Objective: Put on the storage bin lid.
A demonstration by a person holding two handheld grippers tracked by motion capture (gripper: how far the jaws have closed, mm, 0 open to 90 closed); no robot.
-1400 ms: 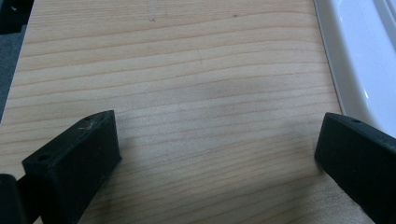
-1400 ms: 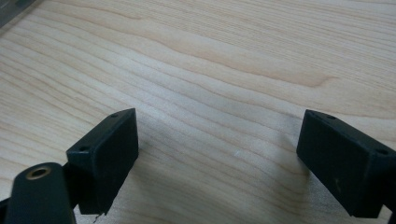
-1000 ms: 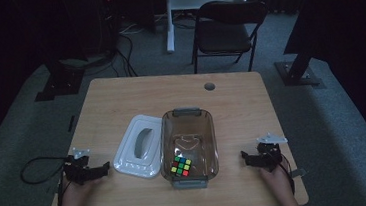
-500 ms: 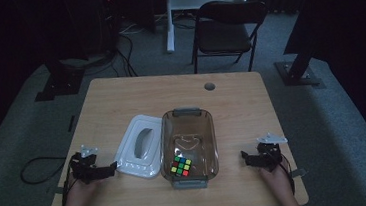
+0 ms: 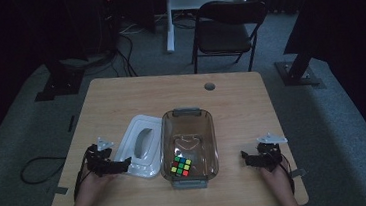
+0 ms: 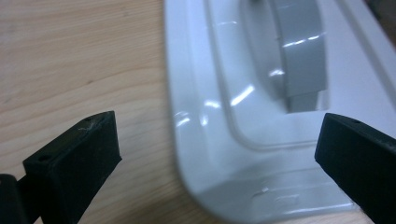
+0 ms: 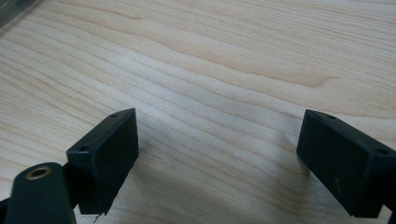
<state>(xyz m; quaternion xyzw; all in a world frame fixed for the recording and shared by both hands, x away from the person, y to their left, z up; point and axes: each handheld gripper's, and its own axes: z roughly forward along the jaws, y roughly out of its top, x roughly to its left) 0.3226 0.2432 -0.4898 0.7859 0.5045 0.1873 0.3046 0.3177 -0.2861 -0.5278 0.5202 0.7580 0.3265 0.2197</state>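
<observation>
The left gripper (image 5: 124, 164) has its jaws wide open around the near corner of the flat white plastic lid (image 6: 261, 116), which lies on the pale wooden table (image 5: 120, 96) just beside the clear plastic box (image 5: 188, 137). The right gripper (image 5: 245, 157) is open too, low over bare wood.

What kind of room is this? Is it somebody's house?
Probably not a house. It looks like a dim lab or studio: a wooden table on grey carpet, a folding chair, and cables and black stand bases on the floor.
</observation>
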